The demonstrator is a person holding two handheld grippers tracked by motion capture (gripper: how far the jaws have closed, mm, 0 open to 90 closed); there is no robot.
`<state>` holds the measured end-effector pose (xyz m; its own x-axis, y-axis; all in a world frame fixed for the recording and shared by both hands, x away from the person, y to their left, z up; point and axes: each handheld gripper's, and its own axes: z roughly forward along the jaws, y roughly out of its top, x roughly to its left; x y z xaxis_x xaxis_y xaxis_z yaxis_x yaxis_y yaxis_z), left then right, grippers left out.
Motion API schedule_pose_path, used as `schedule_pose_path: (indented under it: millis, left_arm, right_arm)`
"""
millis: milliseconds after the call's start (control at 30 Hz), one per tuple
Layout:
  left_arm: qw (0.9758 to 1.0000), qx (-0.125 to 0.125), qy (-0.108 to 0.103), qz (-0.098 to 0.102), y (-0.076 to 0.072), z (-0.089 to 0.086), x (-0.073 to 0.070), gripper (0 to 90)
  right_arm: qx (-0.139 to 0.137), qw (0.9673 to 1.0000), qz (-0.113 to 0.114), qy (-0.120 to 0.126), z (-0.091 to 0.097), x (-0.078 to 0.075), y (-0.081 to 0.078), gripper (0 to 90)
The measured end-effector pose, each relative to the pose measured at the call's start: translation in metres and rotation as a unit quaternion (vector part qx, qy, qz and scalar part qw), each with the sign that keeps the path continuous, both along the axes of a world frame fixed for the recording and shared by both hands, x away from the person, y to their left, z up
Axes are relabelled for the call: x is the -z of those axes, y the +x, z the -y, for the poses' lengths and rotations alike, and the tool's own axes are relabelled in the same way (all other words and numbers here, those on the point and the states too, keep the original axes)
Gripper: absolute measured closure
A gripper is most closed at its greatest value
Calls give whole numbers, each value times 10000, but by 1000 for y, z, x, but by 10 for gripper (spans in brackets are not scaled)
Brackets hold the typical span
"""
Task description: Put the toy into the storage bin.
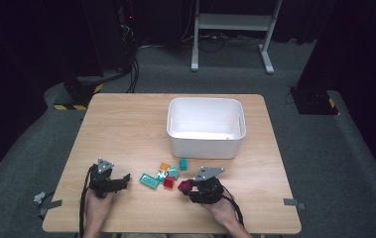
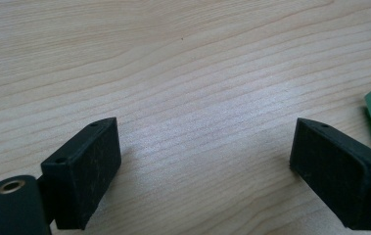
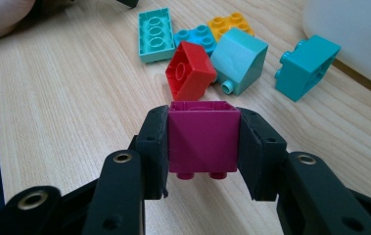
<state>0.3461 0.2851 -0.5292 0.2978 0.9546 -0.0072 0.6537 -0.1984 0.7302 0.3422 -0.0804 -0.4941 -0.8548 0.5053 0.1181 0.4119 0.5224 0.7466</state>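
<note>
right gripper (image 3: 203, 147): clamped on the magenta brick (image 3: 202, 139), one jaw on each side wall, studs facing back toward the hand.
left gripper (image 2: 202, 166): jaws spread wide, nothing between them, low over bare table (image 1: 126, 124) near its front-left corner.
brick position: front edge of table, just right of the loose pile.
white bin (image 1: 206, 127): directly beyond the held brick, toward the far edge; right hand nearer.
likely move: carry forward, over the near rim.
</note>
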Motion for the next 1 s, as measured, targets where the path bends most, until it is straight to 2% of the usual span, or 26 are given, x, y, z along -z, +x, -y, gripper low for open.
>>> schedule_pose_path:
  millis: [533, 1000]
  left_arm:
    - [10000, -2, 3, 2, 0, 0, 0, 115]
    - [10000, 8, 6, 0, 0, 0, 0, 115]
  right_arm:
    - [89, 9999, 97, 56, 6, -11, 3, 590]
    - [253, 9992, 267, 178, 17, -36, 12, 591]
